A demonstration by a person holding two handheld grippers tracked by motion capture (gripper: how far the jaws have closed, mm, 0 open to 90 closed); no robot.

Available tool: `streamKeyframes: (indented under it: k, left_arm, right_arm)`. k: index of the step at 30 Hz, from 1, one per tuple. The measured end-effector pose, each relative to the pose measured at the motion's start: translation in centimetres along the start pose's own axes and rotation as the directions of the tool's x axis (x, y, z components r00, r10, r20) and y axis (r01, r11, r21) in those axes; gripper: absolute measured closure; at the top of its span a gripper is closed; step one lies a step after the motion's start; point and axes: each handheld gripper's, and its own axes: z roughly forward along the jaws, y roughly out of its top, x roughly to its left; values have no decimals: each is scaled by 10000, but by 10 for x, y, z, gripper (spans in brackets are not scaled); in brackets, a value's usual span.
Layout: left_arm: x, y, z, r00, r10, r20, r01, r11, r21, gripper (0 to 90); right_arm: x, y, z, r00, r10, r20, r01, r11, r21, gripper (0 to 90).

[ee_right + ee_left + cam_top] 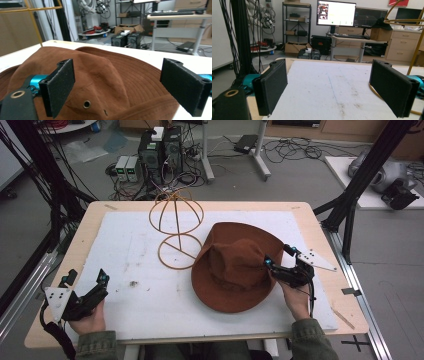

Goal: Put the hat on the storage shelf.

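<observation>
A brown brimmed hat (235, 267) lies crown up on the white foam board (135, 255), right of centre. Behind it and to its left stands a golden wire hat stand (176, 222) with a round base. My right gripper (279, 256) is open at the hat's right brim. In the right gripper view its jaws (117, 85) are spread wide over the hat (100, 72), with the stand (35, 20) at the upper left. My left gripper (87, 279) is open at the board's near left corner. Its own view shows bare board between the jaws (332, 87) and the stand (415, 50) at the right.
The wooden table (85, 227) has black frame posts at its left (35, 175) and right (360, 185). Computer boxes and cables (160, 150) sit on the floor beyond the far edge. A person's hands hold both grippers at the near edge.
</observation>
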Motion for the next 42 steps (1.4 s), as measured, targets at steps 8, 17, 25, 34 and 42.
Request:
streamKeyframes:
  k: [8, 17, 25, 34, 42]
  left_arm:
    - [0, 0, 0, 10000, -49, 3, 49, 10000, -4, 150]
    - [0, 0, 0, 10000, -49, -13, 49, 10000, -9, 151]
    - [2, 0, -1, 9999, -135, -46, 135, 9999, -4, 151]
    - [3, 0, 0, 9999, -157, -44, 157, 9999, 28, 151]
    - [3, -1, 0, 9998, -178, -29, 178, 9998, 46, 151]
  right_arm:
    - [0, -1, 5, 9986, 88, -518, -78, 9998, 184, 119]
    - [9, 0, 19, 9910, -307, -1302, 460, 9921, 1164, 119]
    - [11, 0, 28, 9789, -594, -1957, 1009, 9726, 2096, 120]
    - [9, 2, 32, 9643, -983, -2461, 1727, 9375, 3022, 139]
    - [9, 6, 41, 9425, -1345, -3060, 2450, 9007, 3589, 176]
